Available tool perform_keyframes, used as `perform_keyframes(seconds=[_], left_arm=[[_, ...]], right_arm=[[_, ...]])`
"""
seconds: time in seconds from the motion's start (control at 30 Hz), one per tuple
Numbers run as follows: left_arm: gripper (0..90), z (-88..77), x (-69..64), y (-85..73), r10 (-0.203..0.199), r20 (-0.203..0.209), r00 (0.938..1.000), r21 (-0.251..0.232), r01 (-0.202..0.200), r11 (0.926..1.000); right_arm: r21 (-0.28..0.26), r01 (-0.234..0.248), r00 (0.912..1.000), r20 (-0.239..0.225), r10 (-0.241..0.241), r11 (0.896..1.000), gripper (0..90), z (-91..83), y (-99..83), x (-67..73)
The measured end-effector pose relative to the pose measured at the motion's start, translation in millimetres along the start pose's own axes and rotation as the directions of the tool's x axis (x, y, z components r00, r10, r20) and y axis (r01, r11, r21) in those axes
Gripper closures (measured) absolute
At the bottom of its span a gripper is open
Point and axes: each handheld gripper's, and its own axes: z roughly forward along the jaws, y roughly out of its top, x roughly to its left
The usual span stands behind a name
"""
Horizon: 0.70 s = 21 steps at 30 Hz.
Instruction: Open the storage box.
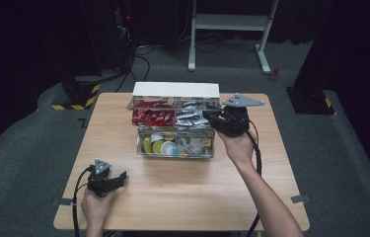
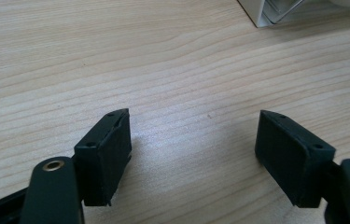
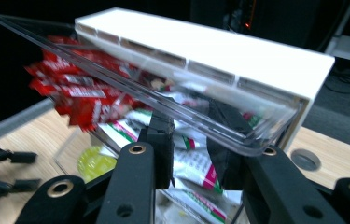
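Light wood-grain table (image 1: 182, 197) on grey carpeted floor (image 1: 29, 158), room dark all around, black curtains or walls at the sides. White metal desk frame (image 1: 229, 22) stands behind, with black cables (image 1: 140, 64) trailing on the floor and a black-and-yellow striped block (image 1: 76, 91) at back left. Another dark block with yellow marking (image 1: 313, 101) sits at right.

I see a light wooden table (image 1: 172, 197) on grey carpet (image 1: 19, 163). Beyond it stands a white metal frame (image 1: 229, 22), with black cables (image 1: 140, 64) on the floor and a yellow-and-black striped block (image 1: 76, 94) at left.
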Motion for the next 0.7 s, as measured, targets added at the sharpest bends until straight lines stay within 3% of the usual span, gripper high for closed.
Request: perform_keyframes(seconds=[0.37,0.57,0.7], left_arm=[[26.2,-0.9,-2.7,-0.4,0.009,0.001,1.0000,0.006,-0.009,0.9999],[27.2,-2.7,-1.3,-0.4,-0.005,0.004,1.0000,0.009,0.005,0.9999],[27.8,-4.2,-0.2,-1.2,-0.038,0.012,0.9992,0.000,0.038,0.9993]], right_arm=[[-0.012,0.002,1.0000,-0.008,-0.002,1.000,68.4,5.1,9.2,-3.4],[-0.028,-0.004,0.9999,-0.010,0.003,1.000,64.9,8.0,10.4,-5.3],[-0.028,-0.004,1.0000,-0.008,0.003,1.000,63.3,8.6,13.3,-5.4]])
